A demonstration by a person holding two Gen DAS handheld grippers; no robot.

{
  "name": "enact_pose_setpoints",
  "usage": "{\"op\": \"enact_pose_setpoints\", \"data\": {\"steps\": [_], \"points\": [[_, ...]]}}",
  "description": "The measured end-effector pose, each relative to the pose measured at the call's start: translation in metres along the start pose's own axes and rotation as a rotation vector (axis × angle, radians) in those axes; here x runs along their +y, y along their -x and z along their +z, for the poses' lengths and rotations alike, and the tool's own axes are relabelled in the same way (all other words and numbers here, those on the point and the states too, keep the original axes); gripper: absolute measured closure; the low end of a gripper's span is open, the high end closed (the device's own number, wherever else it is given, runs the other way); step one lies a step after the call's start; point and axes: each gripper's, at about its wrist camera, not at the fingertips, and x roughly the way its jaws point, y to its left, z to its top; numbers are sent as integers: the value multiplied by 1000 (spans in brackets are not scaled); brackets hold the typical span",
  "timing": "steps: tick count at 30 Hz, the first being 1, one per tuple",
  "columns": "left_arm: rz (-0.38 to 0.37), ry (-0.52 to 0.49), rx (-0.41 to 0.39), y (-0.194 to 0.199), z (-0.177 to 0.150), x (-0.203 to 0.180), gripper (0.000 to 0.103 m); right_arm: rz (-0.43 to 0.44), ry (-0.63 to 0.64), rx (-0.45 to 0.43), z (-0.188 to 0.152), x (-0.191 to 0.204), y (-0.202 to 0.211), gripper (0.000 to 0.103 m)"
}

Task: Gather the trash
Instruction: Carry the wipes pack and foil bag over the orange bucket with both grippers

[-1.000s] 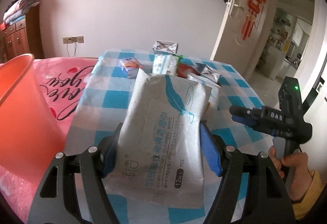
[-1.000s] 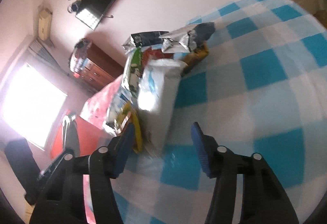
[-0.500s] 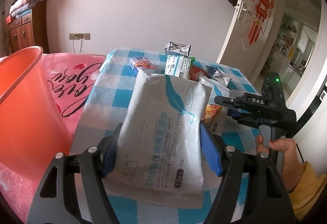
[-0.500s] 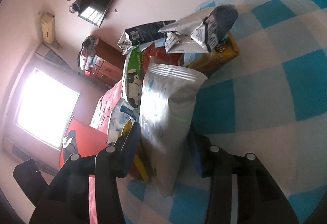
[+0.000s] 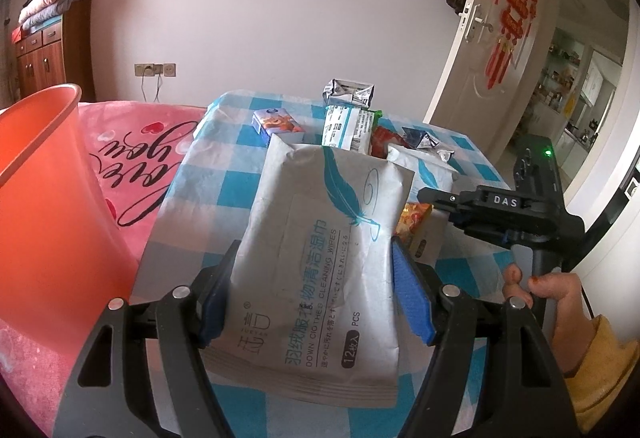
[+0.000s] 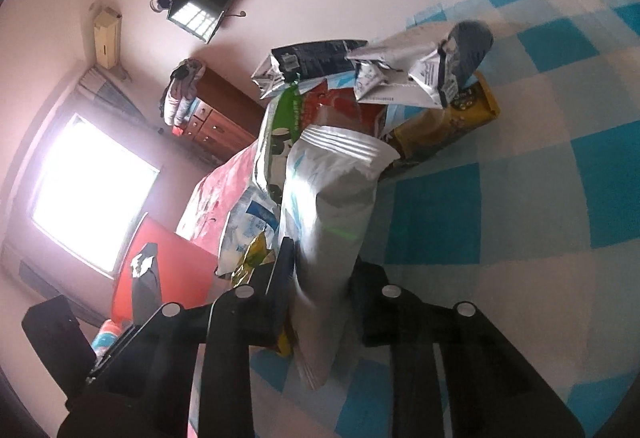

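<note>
The left gripper (image 5: 312, 286) was closed on a flat grey-white pack of cleaning wipes printed with a teal feather (image 5: 320, 258), its blue pads pressing the pack's two long edges and holding it above the near edge of the blue-and-white checked tablecloth (image 5: 224, 182). An orange plastic bin (image 5: 44, 198) stood just beside it at the left. The right gripper (image 6: 320, 270) was clamped on a white crinkled plastic pouch (image 6: 332, 206), which stood at the near side of a heap of wrappers on the cloth. Behind the pouch lay a green-and-white packet (image 6: 280, 134), a yellow box (image 6: 452, 126) and, on top, a silver foil wrapper (image 6: 400, 78). A small blue-and-orange carton (image 5: 278, 124) sat toward the far edge.
</note>
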Motion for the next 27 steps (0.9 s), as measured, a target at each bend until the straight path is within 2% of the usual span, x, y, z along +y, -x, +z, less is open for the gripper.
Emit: {"op": "enact_pose_setpoints", "data": {"steps": [9,15,21,23,27], "points": [[-26,-4,-37,14,1,-3,31,-143,97,-143,-10,33,48,84],[-44,-1,-84,29,9,-5,31,-176,141,-224,-10,55,77,84],[-31,8,-163,54,23,3,31,-117,208,-266,2,107,87,85],[-15,13,-194,65,26,8,31,-70,245,-261,4,133,82,85],[61,36,-274,95,36,29,31,18,324,-222,5,185,63,85]]}}
